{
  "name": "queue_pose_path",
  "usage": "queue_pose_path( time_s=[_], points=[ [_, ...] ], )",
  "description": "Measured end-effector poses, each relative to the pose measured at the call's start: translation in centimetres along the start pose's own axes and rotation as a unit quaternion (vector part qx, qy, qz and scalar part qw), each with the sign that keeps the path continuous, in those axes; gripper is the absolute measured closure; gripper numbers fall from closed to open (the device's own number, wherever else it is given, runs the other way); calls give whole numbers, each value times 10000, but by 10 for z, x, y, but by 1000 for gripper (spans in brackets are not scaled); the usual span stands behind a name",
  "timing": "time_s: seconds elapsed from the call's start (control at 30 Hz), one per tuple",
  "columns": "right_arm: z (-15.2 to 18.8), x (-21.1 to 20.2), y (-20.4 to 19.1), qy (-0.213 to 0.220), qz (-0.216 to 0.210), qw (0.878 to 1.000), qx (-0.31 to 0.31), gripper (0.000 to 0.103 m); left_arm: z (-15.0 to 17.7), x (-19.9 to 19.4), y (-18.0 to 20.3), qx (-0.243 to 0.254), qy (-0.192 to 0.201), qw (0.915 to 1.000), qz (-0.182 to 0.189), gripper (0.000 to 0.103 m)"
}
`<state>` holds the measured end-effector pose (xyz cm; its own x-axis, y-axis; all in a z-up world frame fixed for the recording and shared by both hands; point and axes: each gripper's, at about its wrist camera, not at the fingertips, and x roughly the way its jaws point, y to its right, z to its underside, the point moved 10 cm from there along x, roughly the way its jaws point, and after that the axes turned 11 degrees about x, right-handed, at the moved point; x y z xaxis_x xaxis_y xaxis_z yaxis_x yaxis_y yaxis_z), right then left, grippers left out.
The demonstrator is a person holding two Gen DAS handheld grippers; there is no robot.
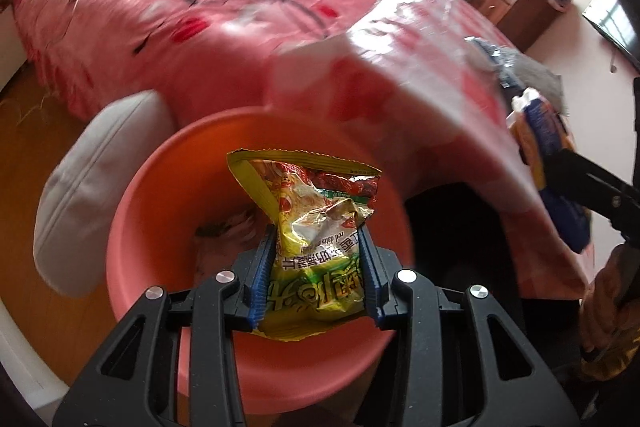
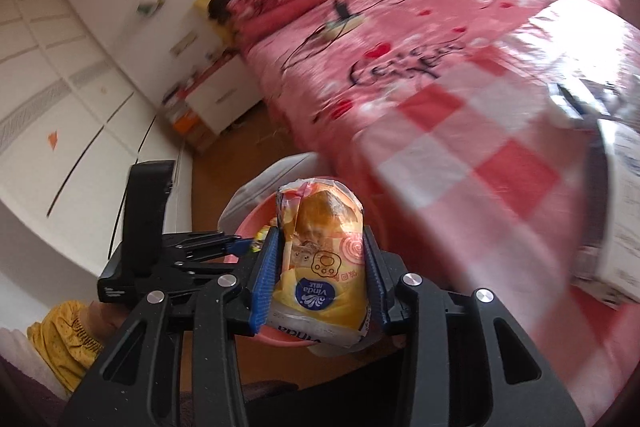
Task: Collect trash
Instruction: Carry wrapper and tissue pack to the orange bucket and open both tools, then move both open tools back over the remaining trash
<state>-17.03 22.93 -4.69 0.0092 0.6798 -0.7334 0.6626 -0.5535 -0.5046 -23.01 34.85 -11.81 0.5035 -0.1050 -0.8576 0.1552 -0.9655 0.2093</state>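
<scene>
Left gripper: your left gripper point(image 1: 318, 247) pinches a crumpled yellow-green snack wrapper point(image 1: 310, 227) between its blue pads; the jaws sit narrow, pressed on both sides of the wrapper.
Snack wrapper: it stands up out of the jaws, its serrated top edge pointing far, and it hangs over the open mouth of the basin.
Basin: the pink plastic basin point(image 1: 160, 211) sits on the wooden floor point(image 1: 36, 155) just below your left gripper, near the foot of the bed; some dark scraps lie on its bottom.
Right gripper: your right gripper point(image 2: 320, 259) clamps an orange-yellow tissue pack point(image 2: 320, 259) with a blue round logo; the pads press on its two sides, jaws narrow.
Tissue pack: it stands upright between the pads, above the near rim of the basin point(image 2: 248, 223), which shows behind it.
Both grippers: in the left view the right gripper point(image 1: 548, 163) comes in from the right edge with the tissue pack point(image 1: 536, 131); in the right view the left gripper point(image 2: 246, 247) reaches over the basin from the left.
Cushion: a white cushion point(image 1: 88, 183) lies on the floor, touching the basin's left side.
Bed: the pink bed point(image 1: 208, 7) fills the far part of the scene; a checked red-and-white plastic bag point(image 2: 480, 147) lies on its near right end.
Sleeve: your yellow sleeve point(image 2: 64, 339) shows at the near left.
</scene>
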Motion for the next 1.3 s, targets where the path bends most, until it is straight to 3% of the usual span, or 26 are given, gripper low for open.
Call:
queue_pose_path(
  time_s=[0.07, 0.13, 0.23, 0.43, 0.63, 1.3],
  points=[
    [6, 14, -8, -164, -18, 9998, -87, 57, 9, 6, -10, -99, -98, 9999, -26, 63],
    [12, 27, -11, -279, 51, 9995, -104, 34, 17, 13, -22, -213, -228, 9994, -161, 55],
    [18, 37, -7, -292, 269, 9991, -135, 27, 22, 14, -38, -343, -242, 9980, -481, 31],
    [15, 27, 5, -37, 345, 9994, 13, 12, 16, 10, -48, -441, -104, 9969, -639, 20],
    [10, 6, 16, 322, 449, 9985, 44, 10, 6, 8, -41, -456, -22, 9968, -652, 16],
    [11, -42, 50, 1069, 608, 9922, 201, 9, -26, 2, 15, 64, 194, 9979, -613, 16]
  ],
)
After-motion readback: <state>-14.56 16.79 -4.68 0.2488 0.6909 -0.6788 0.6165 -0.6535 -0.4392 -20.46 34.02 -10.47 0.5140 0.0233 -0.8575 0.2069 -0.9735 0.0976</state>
